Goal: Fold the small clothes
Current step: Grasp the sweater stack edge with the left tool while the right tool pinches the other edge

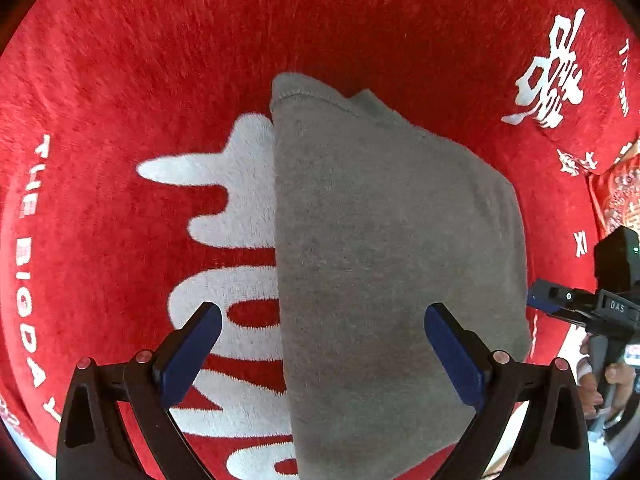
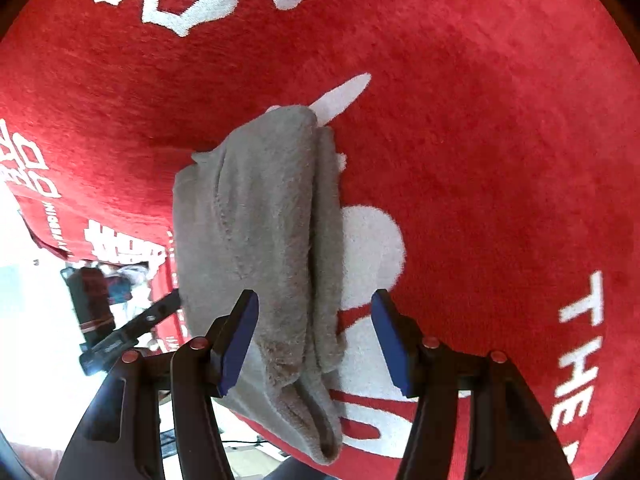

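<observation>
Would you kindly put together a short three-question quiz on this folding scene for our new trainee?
1. True or false: the grey garment lies folded on the red blanket.
2. What colour is the lettering on the blanket?
3. The left gripper is: A) clamped on the garment, B) open above it, C) out of view.

Key: 1 true. 2 white. 3 B; the right gripper is open too, with the garment's edge between its blue pads, neither visibly pressing.

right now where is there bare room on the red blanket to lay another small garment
Bare red blanket stretches beyond the folded grey garment, toward the white characters. It is crowded along the garment's near side, where the open left gripper and right gripper sit.
</observation>
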The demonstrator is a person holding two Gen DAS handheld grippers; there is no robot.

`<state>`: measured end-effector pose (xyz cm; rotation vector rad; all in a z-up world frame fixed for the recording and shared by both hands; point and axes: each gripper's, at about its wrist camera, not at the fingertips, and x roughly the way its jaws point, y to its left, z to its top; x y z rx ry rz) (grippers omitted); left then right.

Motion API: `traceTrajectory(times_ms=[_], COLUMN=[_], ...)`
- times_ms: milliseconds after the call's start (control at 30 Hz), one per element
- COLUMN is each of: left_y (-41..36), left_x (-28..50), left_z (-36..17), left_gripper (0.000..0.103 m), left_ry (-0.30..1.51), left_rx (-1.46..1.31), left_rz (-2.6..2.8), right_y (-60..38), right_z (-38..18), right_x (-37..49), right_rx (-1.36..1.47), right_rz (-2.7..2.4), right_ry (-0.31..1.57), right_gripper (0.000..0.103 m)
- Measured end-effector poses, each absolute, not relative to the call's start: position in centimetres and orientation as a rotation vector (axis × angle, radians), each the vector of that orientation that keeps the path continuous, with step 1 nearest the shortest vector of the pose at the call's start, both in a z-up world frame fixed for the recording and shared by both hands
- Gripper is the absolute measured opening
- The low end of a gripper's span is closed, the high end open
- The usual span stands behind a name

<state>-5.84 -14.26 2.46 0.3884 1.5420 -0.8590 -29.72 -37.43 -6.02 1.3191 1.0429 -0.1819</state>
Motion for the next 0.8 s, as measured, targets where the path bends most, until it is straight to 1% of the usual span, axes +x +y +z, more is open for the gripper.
traceTrajectory(times_ms=[200, 233, 333, 467, 500, 533, 567, 600, 633, 700, 767, 800], left_y=[-15.0, -15.4, -16.7, -17.4, -17.4, -17.3, -17.0, -16.7, -16.4, -15.8, -15.3, -15.1], left_x=[-6.0, -6.2, -6.7, -7.0, -7.0, -7.2, -7.2, -7.2, -7.1, -6.7, -6.4, -6.4], left_z=[-0.4, -0.8, -1.2, -1.4, -1.2, -1.1, -0.8, -0.5, 0.0, 0.7, 1.7, 2.2], left_gripper=[0.102, 0.102, 0.102, 0.102, 0.101, 0.100, 0.091, 0.081, 0.075, 0.054, 0.049, 0.048], left_ry=[1.659, 1.668, 1.662, 1.649, 1.651, 1.647, 1.638, 1.628, 1.612, 1.595, 1.582, 1.575], left_rx=[0.318, 0.309, 0.322, 0.330, 0.326, 0.321, 0.316, 0.312, 0.308, 0.291, 0.267, 0.259], left_rz=[-0.940, -0.955, -0.969, -0.954, -0.957, -0.956, -0.957, -0.967, -0.978, -0.999, -1.021, -1.031], right_y=[-37.0, -36.9, -36.6, -35.9, -35.8, -35.7, -35.5, -35.5, -35.4, -34.8, -33.9, -33.6], right_z=[-7.8, -7.9, -8.1, -8.1, -8.1, -8.1, -8.0, -7.8, -7.5, -6.4, -4.9, -4.4], right_x=[-28.0, -27.6, -26.0, -24.9, -25.0, -25.0, -25.2, -25.5, -25.8, -25.8, -25.5, -25.4], right_rx=[1.345, 1.348, 1.340, 1.341, 1.344, 1.347, 1.365, 1.395, 1.427, 1.443, 1.438, 1.435], right_rz=[-0.050, -0.035, 0.003, 0.001, -0.010, -0.026, -0.035, -0.027, -0.010, 0.019, 0.040, 0.050], right_ry=[1.022, 1.014, 0.988, 0.978, 0.984, 0.995, 0.993, 0.965, 0.935, 0.904, 0.893, 0.888], right_gripper=[0.064, 0.066, 0.071, 0.072, 0.067, 0.049, 0.040, 0.036, 0.033, 0.032, 0.032, 0.032])
